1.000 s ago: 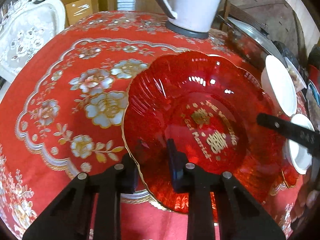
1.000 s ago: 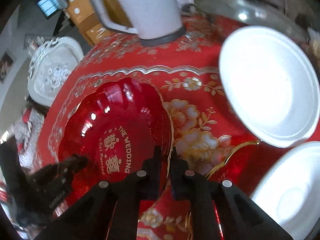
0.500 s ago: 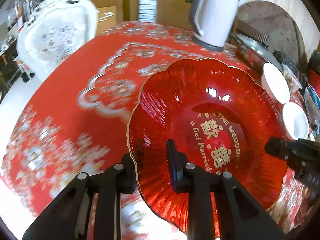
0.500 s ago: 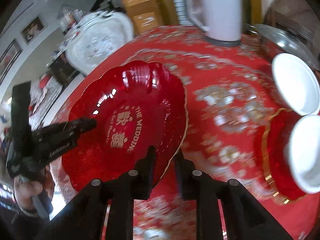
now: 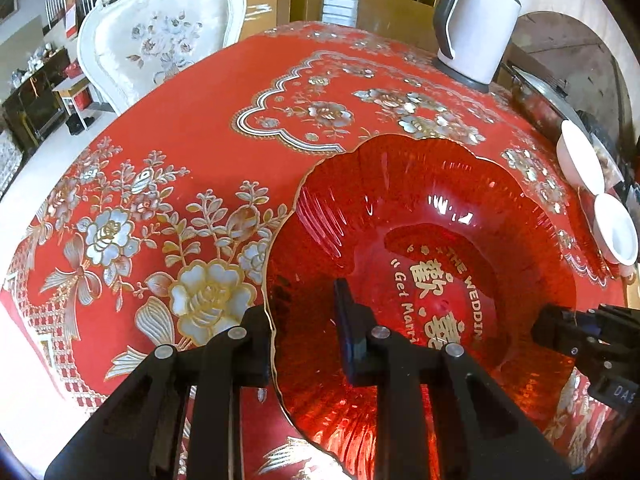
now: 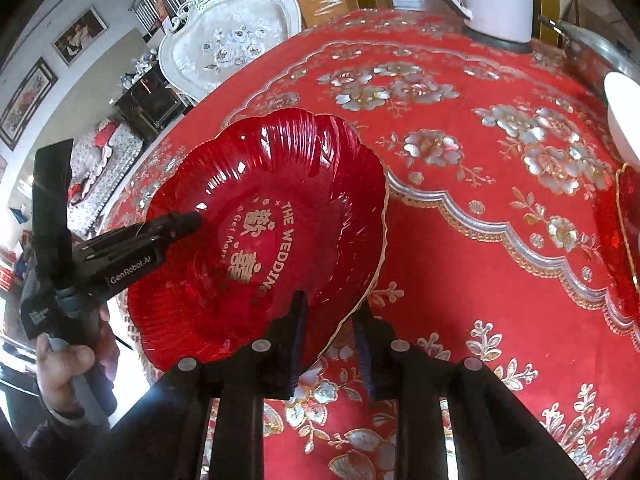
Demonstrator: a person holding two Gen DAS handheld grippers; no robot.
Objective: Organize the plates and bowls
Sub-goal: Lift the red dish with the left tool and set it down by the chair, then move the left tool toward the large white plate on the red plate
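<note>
One red glass plate (image 5: 420,240) with gold lettering was held tilted above the surface (image 5: 168,184), near its front edge, gripped from two sides. The left gripper (image 5: 306,320) had its jaws pinching the plate's scalloped left rim, one finger under and one on the inner face. The right gripper (image 6: 330,320) had its jaws pinching the opposite rim in the same way. A hand (image 6: 68,368) clasped the left gripper's handle at the lower left of the right wrist view. Two white bowls (image 5: 580,160) sat near the surface's right edge, the nearer bowl (image 5: 616,228) resting on a second red plate (image 6: 624,232), only partly in view. One white kettle (image 5: 476,28) stood at the far edge, with a metal lid (image 5: 548,84) beside it. One white ornate chair (image 5: 160,32) stood beyond the far left edge.
</note>
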